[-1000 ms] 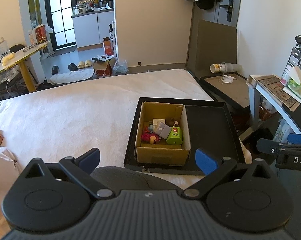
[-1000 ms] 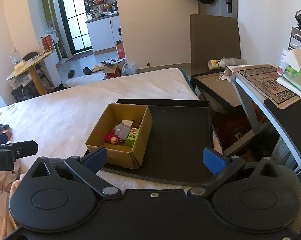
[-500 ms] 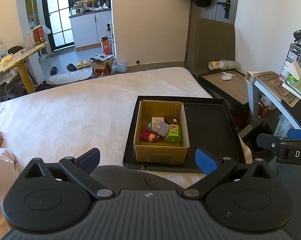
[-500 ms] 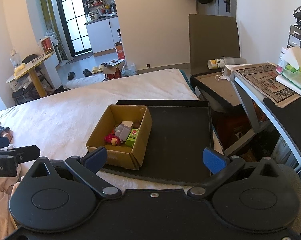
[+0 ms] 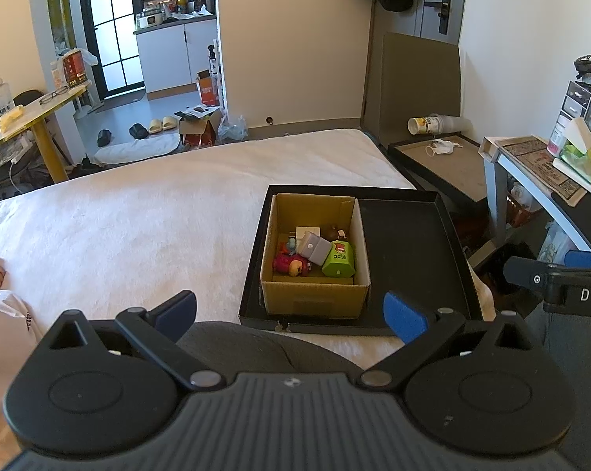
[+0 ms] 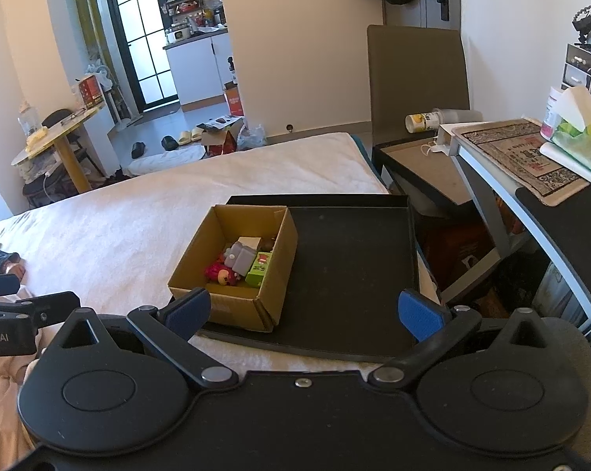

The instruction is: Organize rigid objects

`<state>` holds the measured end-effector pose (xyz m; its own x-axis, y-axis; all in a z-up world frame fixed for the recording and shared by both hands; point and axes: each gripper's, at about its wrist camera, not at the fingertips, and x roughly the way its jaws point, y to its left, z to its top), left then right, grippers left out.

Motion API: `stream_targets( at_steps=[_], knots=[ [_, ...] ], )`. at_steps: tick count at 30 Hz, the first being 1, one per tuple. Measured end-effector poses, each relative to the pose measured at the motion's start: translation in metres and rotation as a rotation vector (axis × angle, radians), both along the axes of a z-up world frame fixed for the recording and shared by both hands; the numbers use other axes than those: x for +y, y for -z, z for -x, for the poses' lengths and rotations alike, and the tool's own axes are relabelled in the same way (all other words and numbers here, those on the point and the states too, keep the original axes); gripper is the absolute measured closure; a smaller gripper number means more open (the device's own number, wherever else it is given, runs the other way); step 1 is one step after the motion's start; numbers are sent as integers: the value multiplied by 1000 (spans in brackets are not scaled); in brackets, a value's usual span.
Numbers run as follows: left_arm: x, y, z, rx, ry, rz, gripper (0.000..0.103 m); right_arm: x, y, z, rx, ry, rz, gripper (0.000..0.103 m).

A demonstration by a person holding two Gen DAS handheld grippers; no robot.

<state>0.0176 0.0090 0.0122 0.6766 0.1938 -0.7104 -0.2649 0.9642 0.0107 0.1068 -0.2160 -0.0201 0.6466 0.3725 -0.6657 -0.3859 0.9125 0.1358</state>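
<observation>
Your left tool (image 5: 289,310) is spread wide and empty; the cardboard box (image 5: 315,251) of small toys sits ahead and slightly right of it, in the left half of the black tray (image 5: 413,255) on the bed (image 5: 138,216). Your right tool (image 6: 303,310), equally wide and empty, has the box (image 6: 232,259) ahead to its left. Neither tool looks clearly nearer; the green block (image 6: 259,269) lies lengthwise away from you.

Bright daylight — sharp, perhaps fisheye-warped edges.
</observation>
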Motion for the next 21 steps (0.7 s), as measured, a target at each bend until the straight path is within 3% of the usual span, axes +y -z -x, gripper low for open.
stream_targets(
  at_steps=[21],
  knots=[
    [-5, -1, 0, -2, 13, -4, 2, 2, 0, 1, -4, 5, 5, 0]
  ],
)
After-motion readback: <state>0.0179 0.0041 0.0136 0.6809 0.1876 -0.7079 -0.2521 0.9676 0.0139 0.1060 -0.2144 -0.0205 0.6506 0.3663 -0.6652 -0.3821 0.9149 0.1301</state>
